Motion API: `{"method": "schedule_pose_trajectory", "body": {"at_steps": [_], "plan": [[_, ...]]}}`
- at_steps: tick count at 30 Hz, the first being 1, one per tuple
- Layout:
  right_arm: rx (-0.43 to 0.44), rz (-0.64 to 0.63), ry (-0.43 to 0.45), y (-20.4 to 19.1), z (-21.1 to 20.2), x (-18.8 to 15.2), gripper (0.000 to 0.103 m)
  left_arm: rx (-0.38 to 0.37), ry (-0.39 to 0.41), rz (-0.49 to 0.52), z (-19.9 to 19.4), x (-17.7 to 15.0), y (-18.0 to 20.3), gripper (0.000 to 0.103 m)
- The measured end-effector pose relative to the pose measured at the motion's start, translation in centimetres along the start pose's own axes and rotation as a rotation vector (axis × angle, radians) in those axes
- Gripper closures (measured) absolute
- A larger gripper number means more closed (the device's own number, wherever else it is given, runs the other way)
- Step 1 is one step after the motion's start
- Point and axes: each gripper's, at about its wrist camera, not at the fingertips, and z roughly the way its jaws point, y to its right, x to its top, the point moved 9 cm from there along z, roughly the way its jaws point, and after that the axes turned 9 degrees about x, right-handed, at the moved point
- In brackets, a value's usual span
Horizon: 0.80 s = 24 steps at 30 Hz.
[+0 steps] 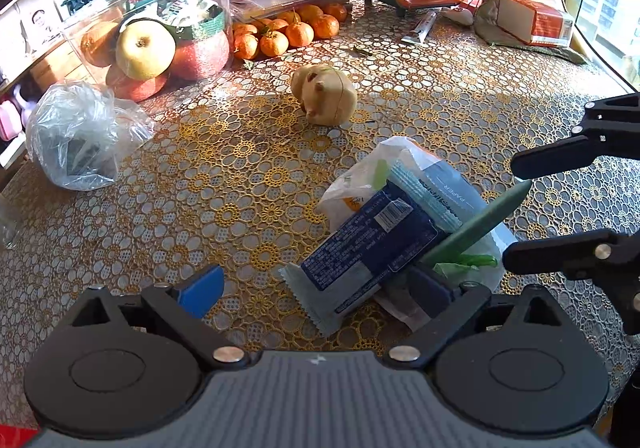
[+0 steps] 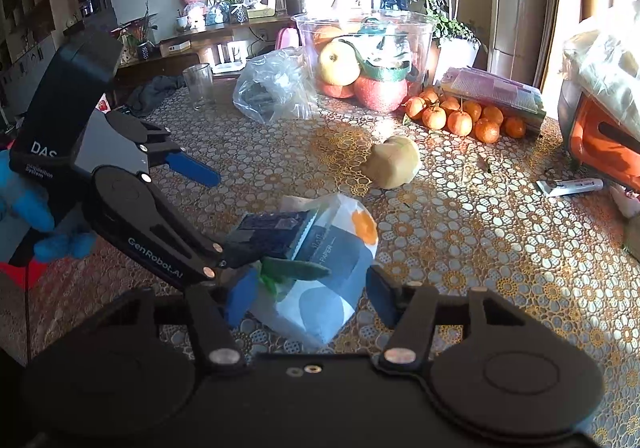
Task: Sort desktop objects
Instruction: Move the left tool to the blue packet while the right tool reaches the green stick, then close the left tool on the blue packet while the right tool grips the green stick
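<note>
A snack packet [image 1: 362,244] and pen [image 1: 478,226] lie on a tissue pack [image 1: 436,188], seemingly mid-table [image 1: 200,188]; the fruit tub [image 1: 156,16] stands at the far edge.

1. "PAPER" stood in white capitals on the tissue pack [image 1: 444,188], readable from both wrist views [image 2: 332,244].
2. "GenRobot.AI" ran along the arm of the left gripper [image 2: 224,224].
3. "DAS" and "Acquisition System" were printed on that gripper's body.
4. The dark blue packet [image 1: 368,240] carried a barcode label and fine print too small to read.

Both hand-held grippers [image 1: 316,288] [image 2: 312,298] agape
</note>
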Motion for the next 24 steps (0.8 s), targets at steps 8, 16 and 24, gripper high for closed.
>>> {"method": "schedule_pose_trajectory", "body": {"at_steps": [8,16,24], "plan": [[0.009,0.051,-0.001,1.0,1.3,-0.2,0.054,-0.08,0.025,0.004,0.5,0.5,1.2,0.008],[-0.022,0.117,0.036,3.4,0.6,-0.6,0.063,-0.178,0.057,0.014,0.7,1.8,3.8,0.026],[-0.044,0.17,0.058,5.3,-0.1,-1.0,0.07,-0.212,0.08,0.021,0.7,2.4,5.6,0.043]]}}
